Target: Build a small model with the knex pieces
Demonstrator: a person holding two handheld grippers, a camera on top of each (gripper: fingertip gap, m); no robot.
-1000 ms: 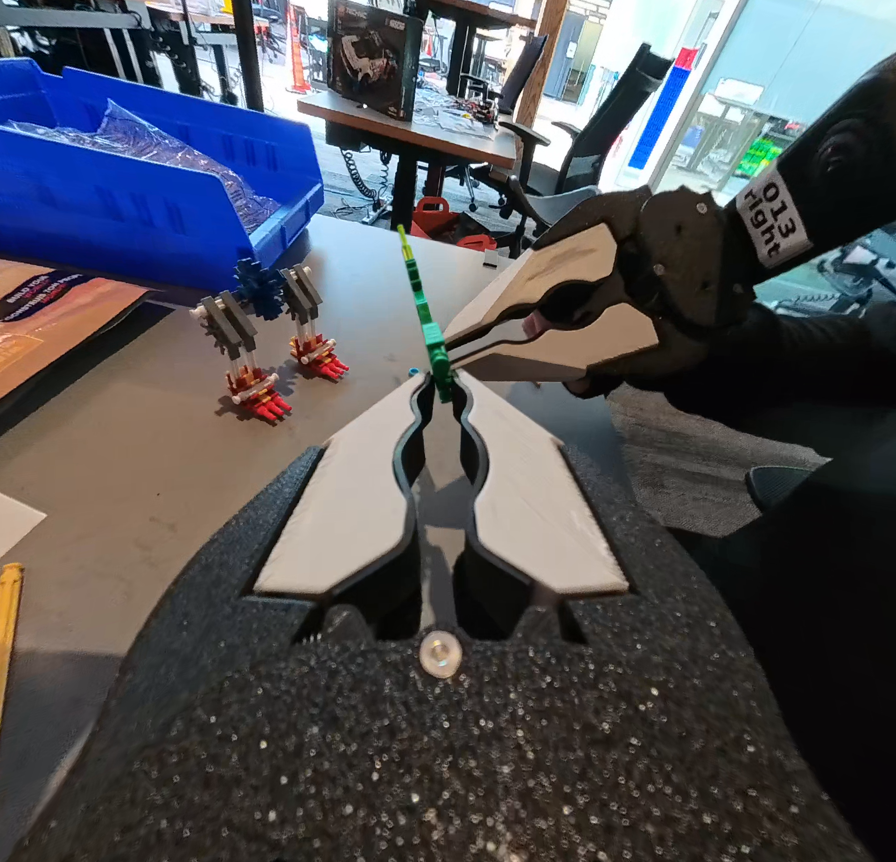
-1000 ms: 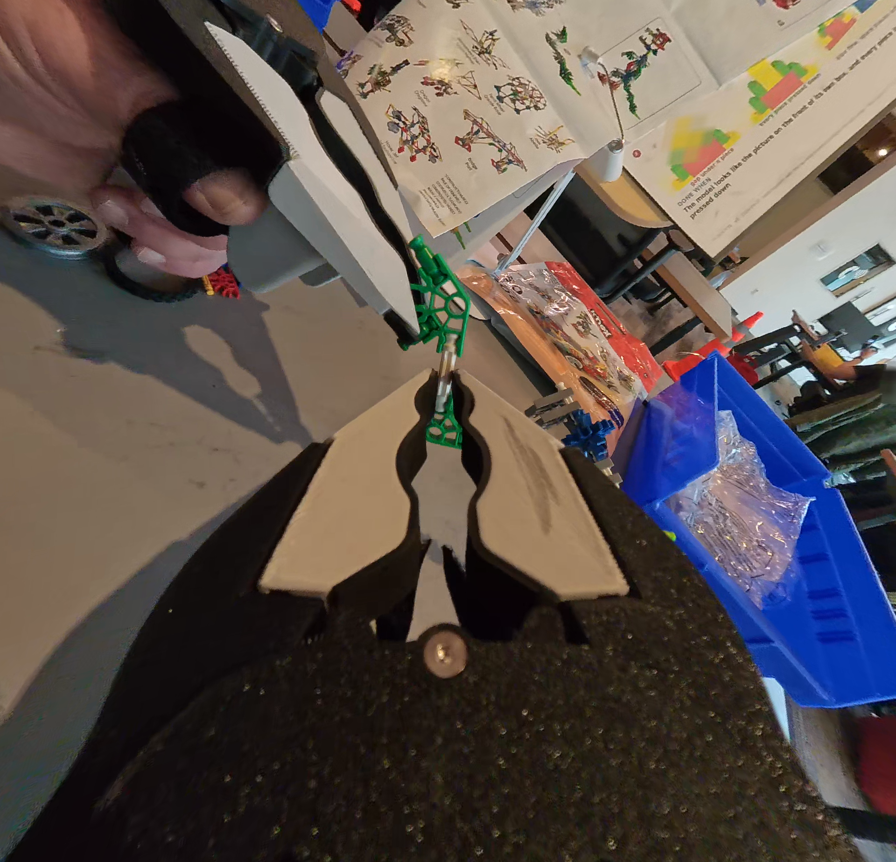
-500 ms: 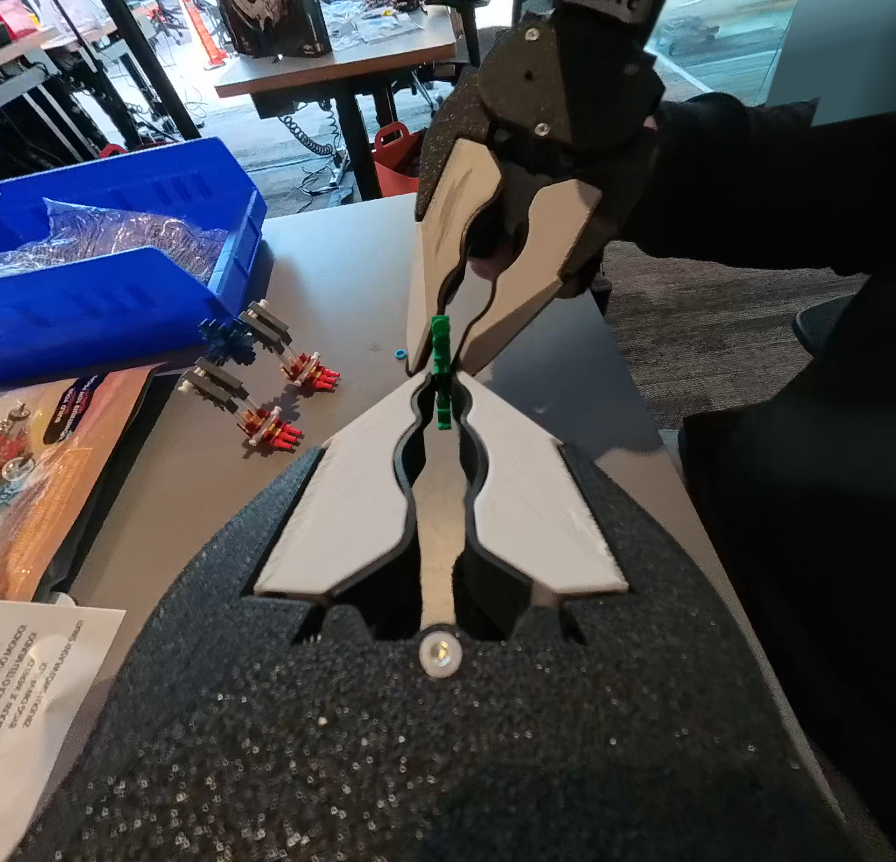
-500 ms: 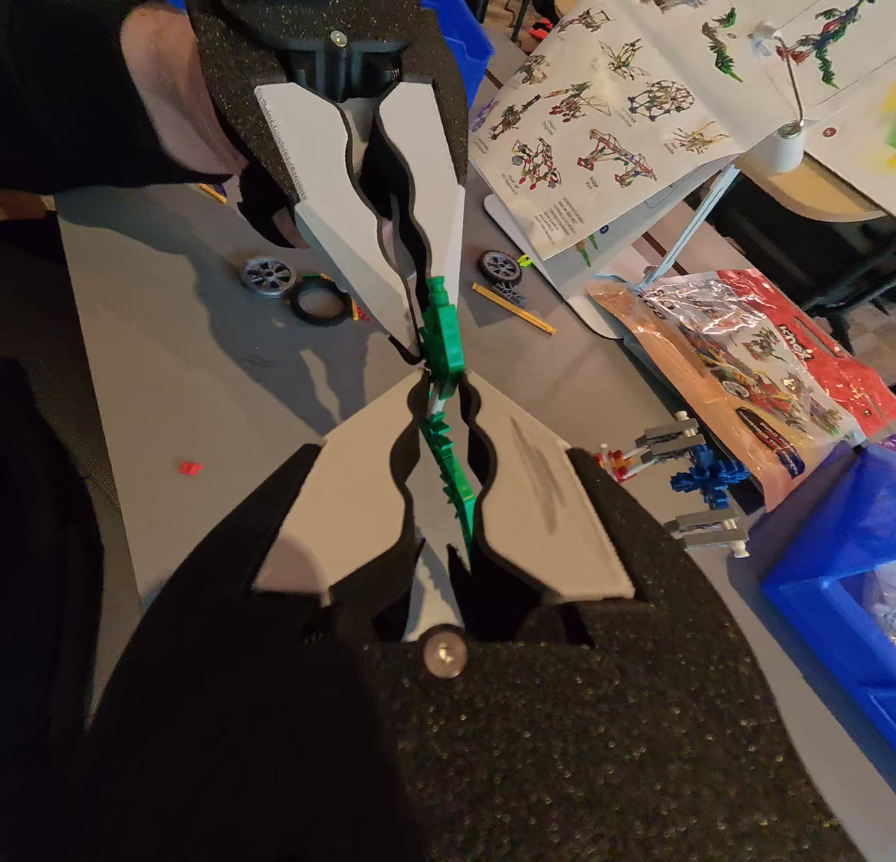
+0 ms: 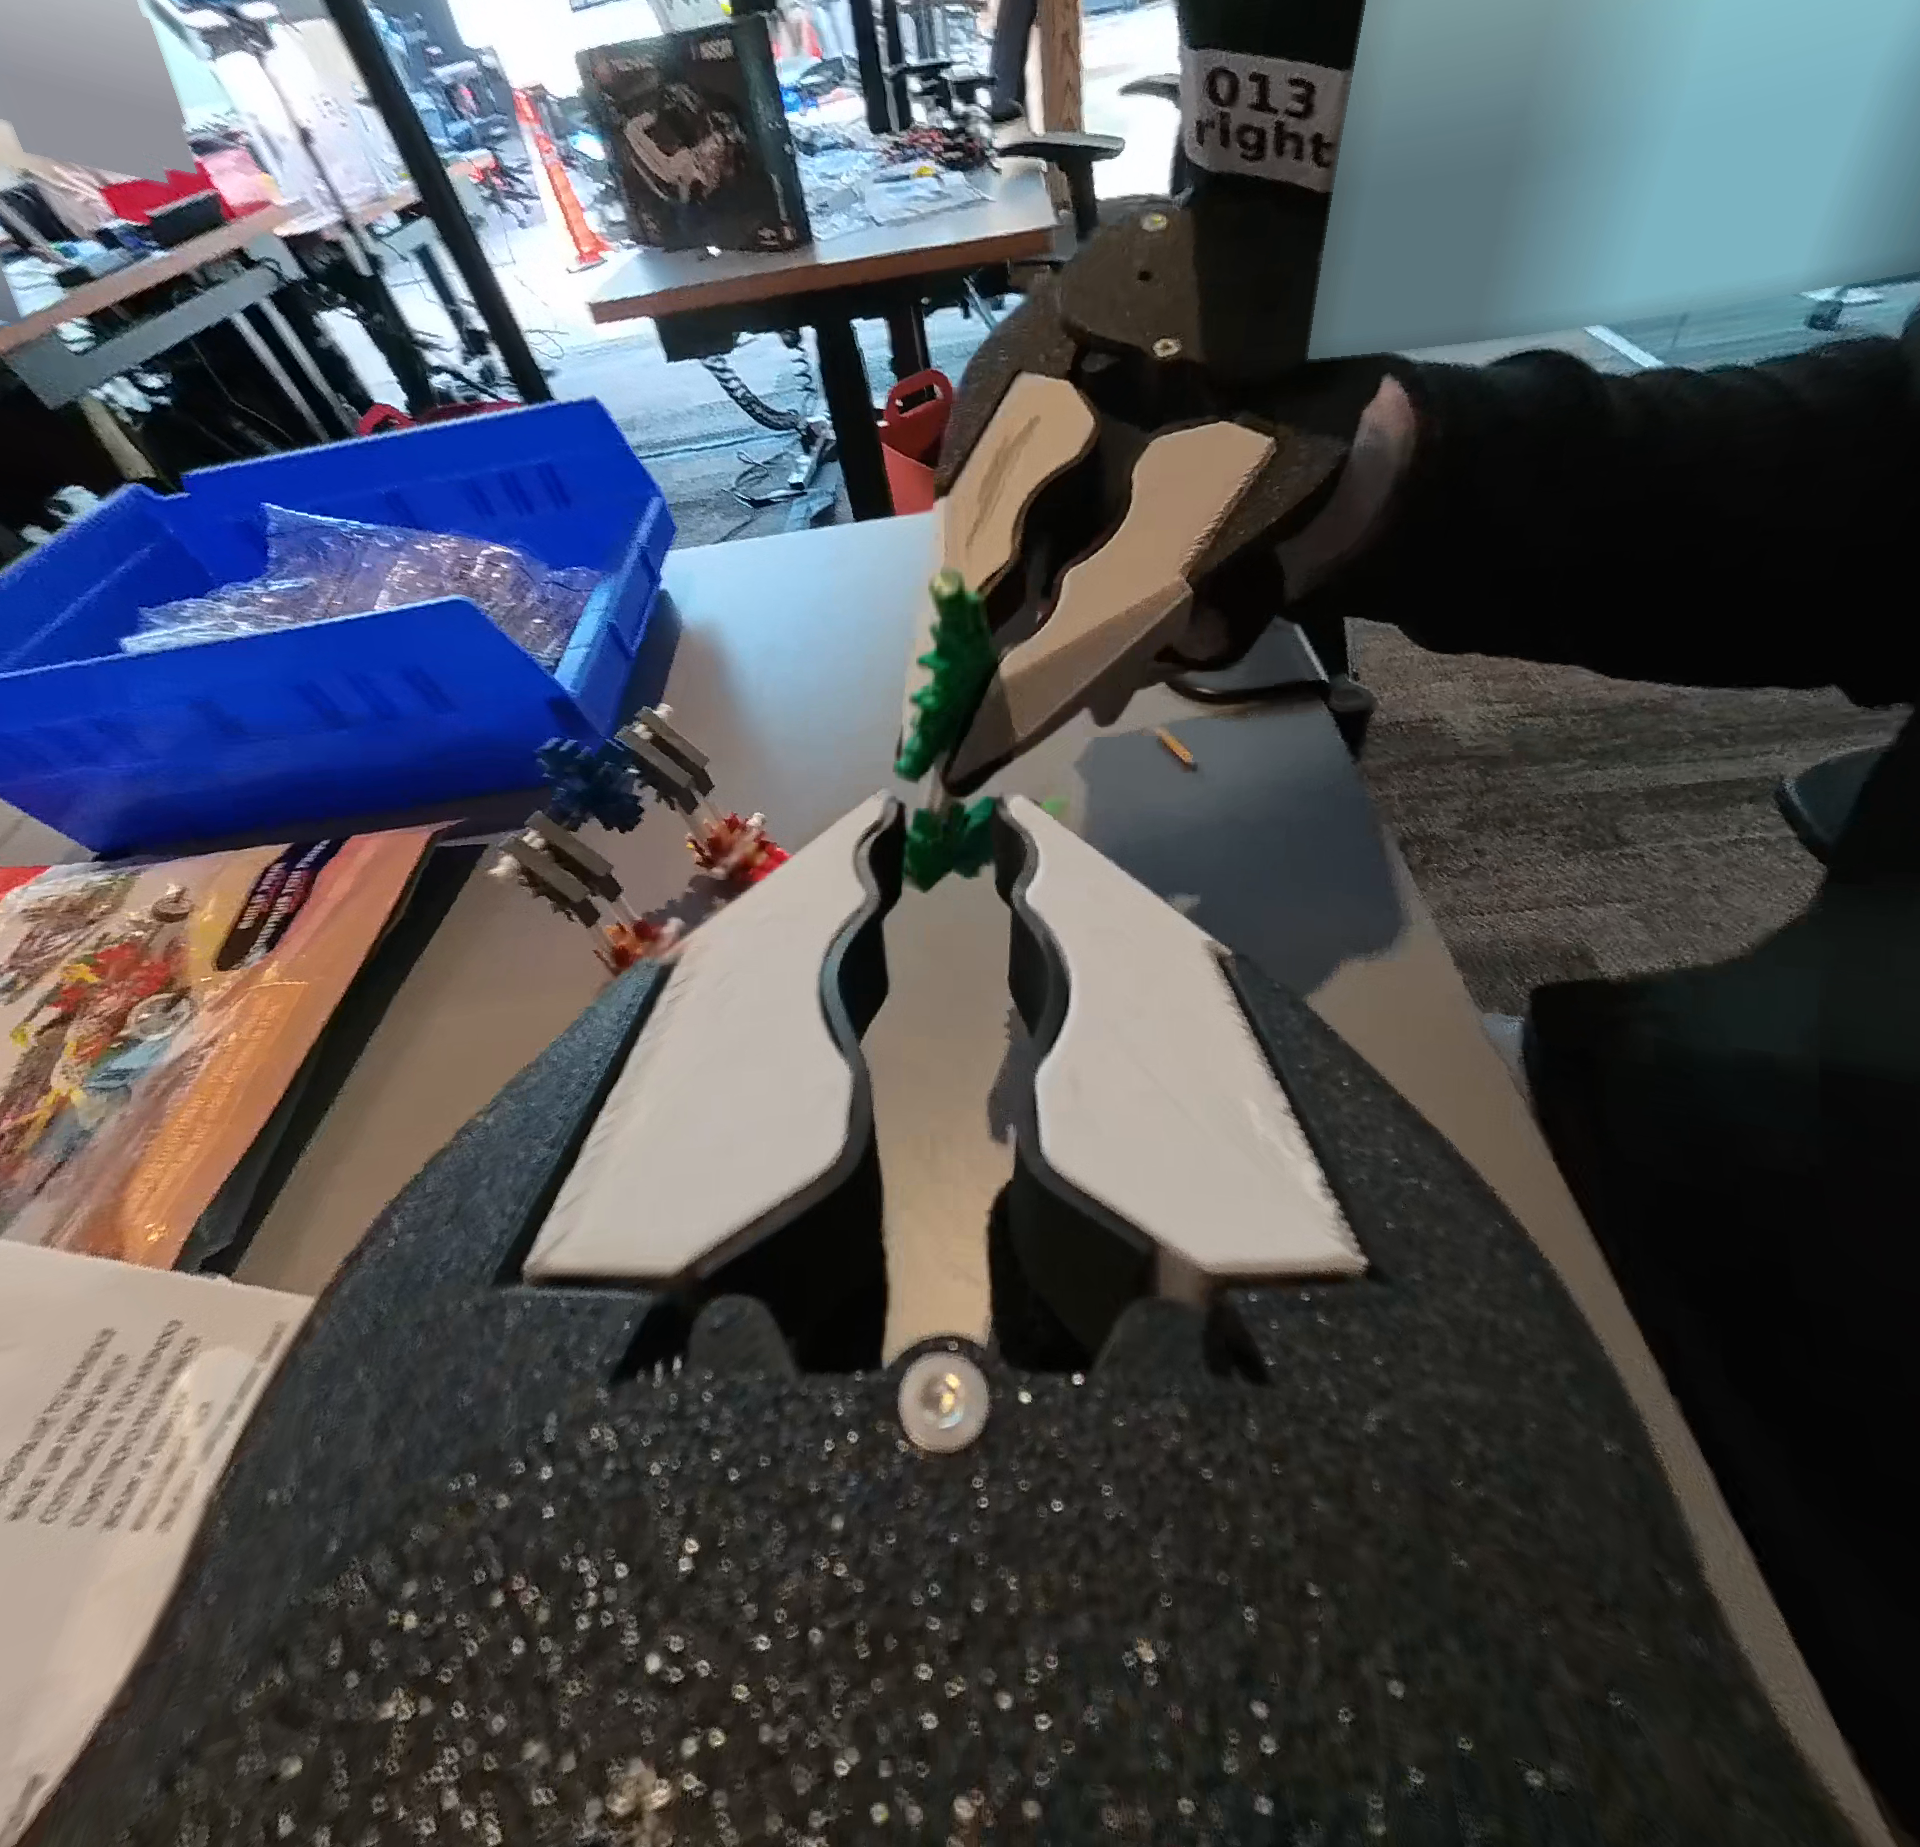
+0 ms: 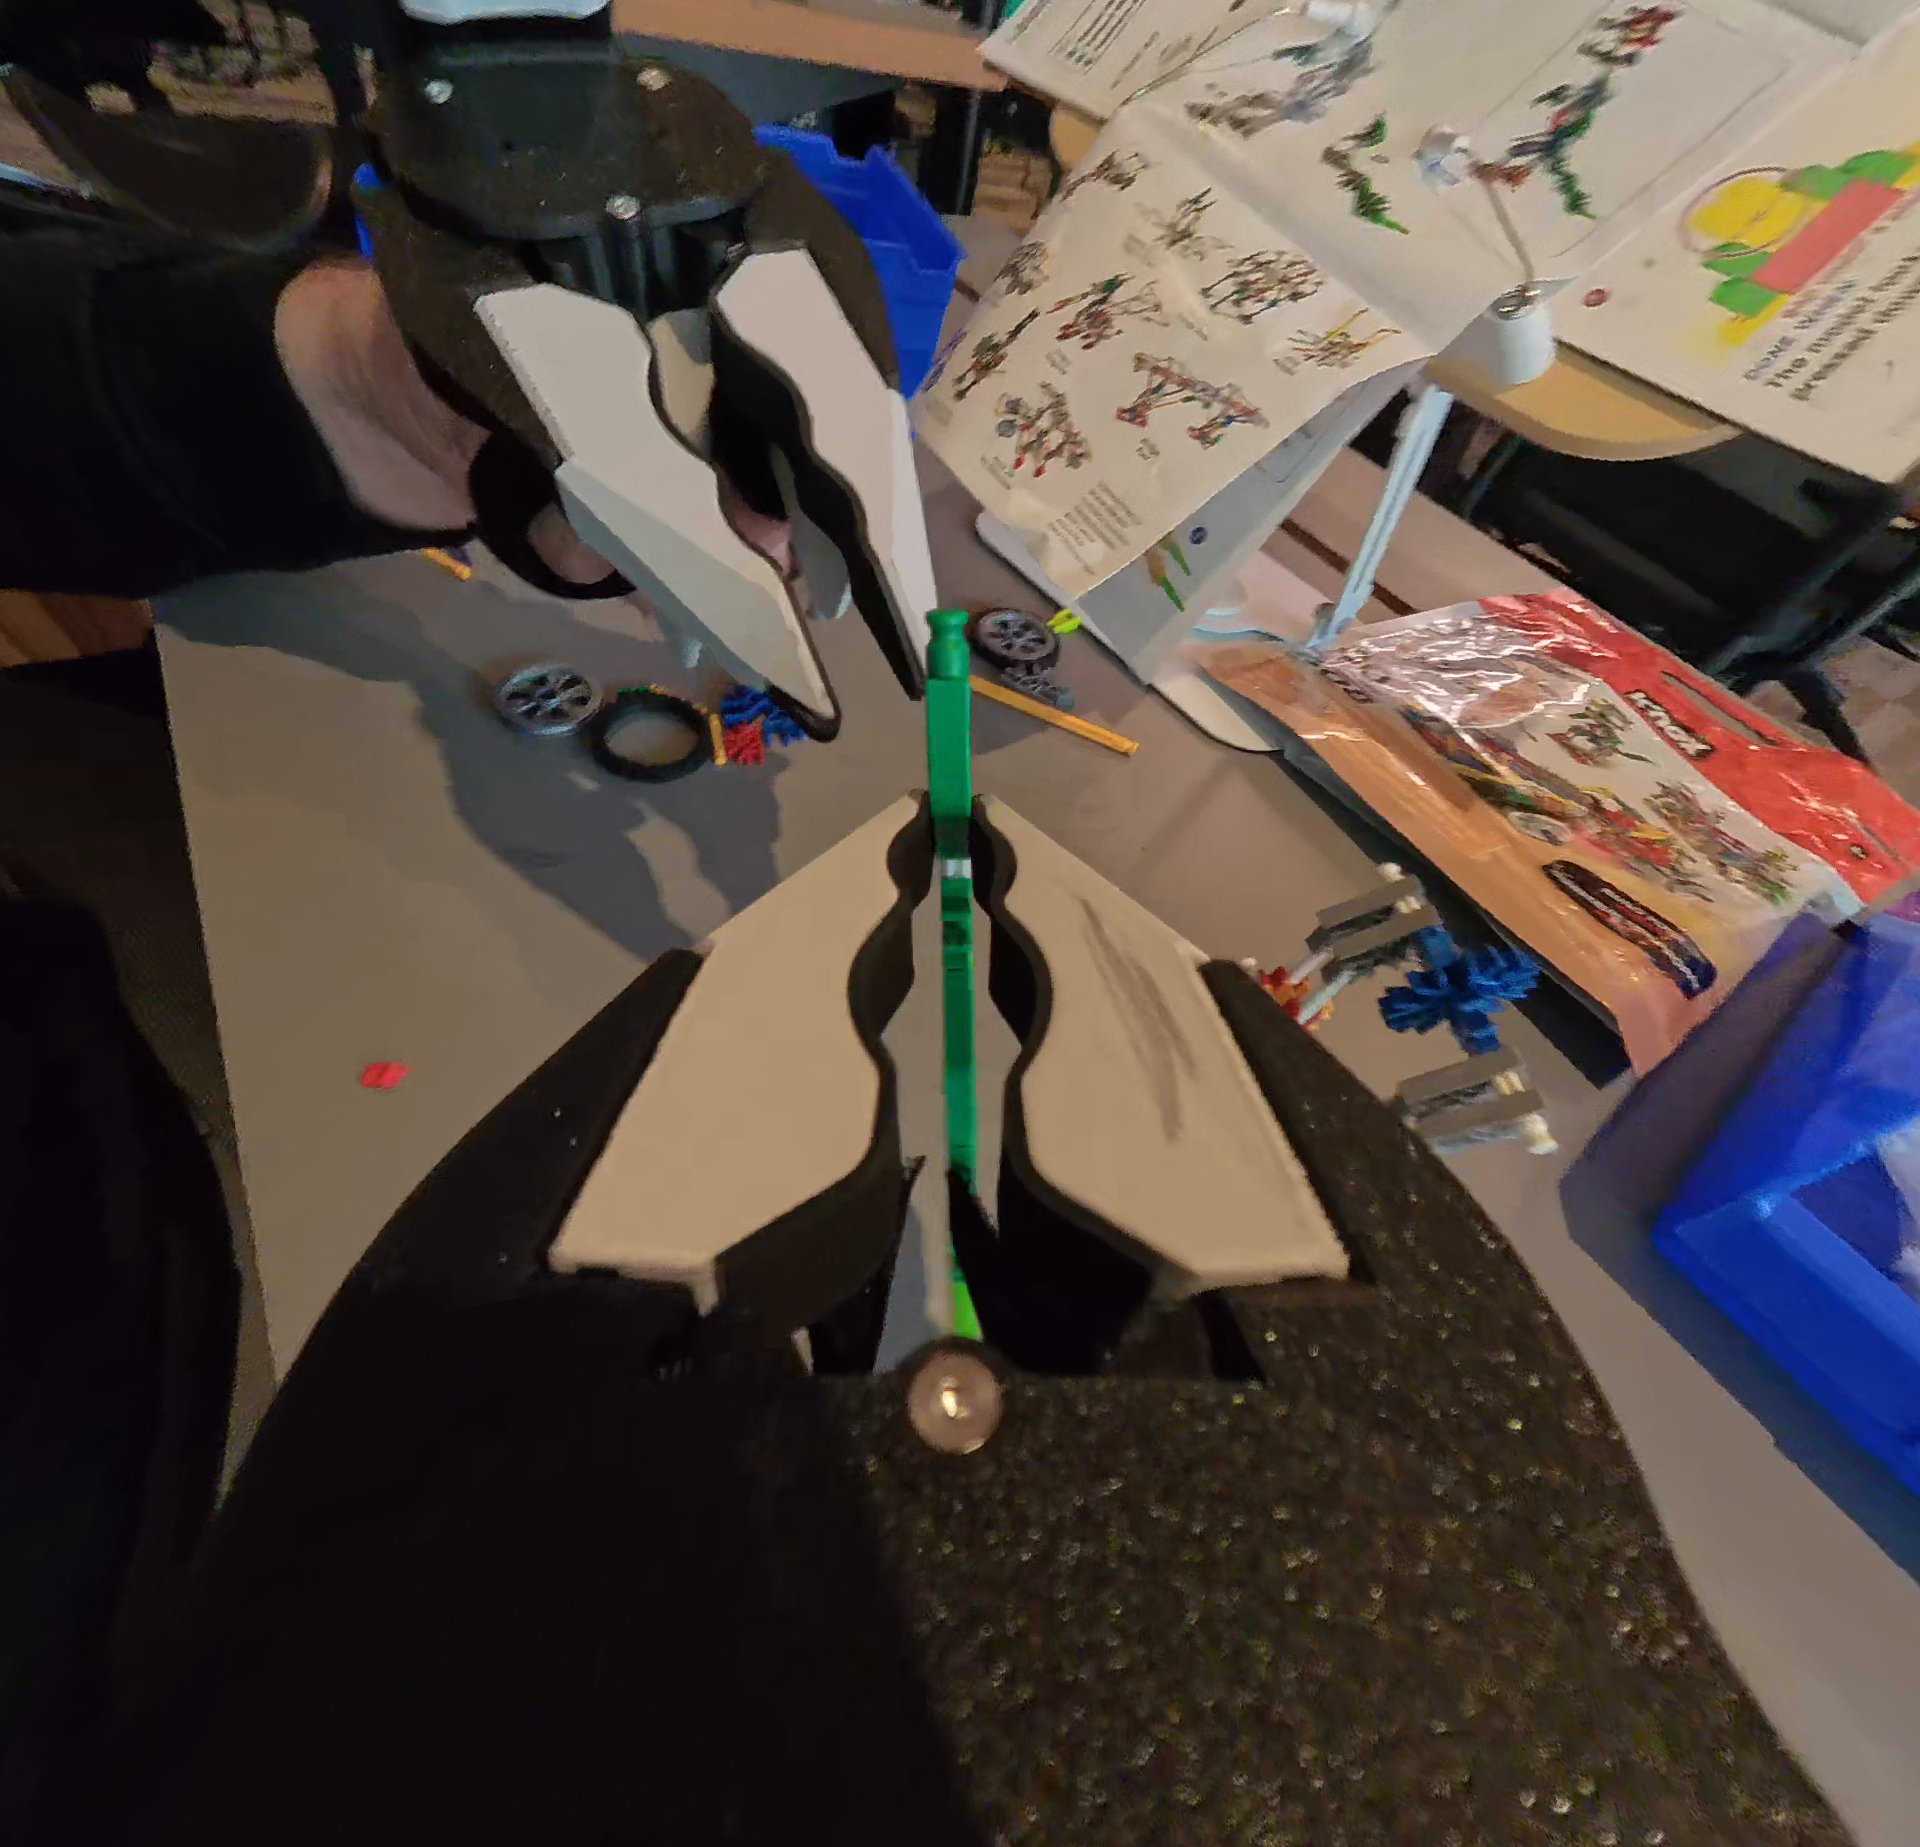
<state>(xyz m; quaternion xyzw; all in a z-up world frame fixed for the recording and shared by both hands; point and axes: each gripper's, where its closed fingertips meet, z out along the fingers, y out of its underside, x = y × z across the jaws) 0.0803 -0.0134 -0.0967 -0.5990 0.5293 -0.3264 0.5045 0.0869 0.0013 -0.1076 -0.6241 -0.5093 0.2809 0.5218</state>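
The right gripper point(image 6: 948, 810) is closed on a green toy piece point(image 6: 948, 717), holding it in the air above the grey tabletop point(image 6: 416, 862). The left gripper point(image 5: 943, 821) is opened a little; its tips stand at the lower green end, but I cannot tell if they touch it. Beyond the green piece stands a blue bin point(image 5: 312, 696), and a small grey-and-blue model point(image 5: 603, 800) is beside the bin.

Left wrist view: bright daylight from windows at the rear, background washed out; tabletop point(image 5: 790, 634) carries pale glare; green toy piece point(image 5: 940, 685) motion-blurred. Right wrist view: dimmer, warmer; soft shadows fall across the tabletop; lower left sinks into black. Both: strong wide-angle bending at the edges; instruction sheets point(image 6: 1226, 343) slightly soft.
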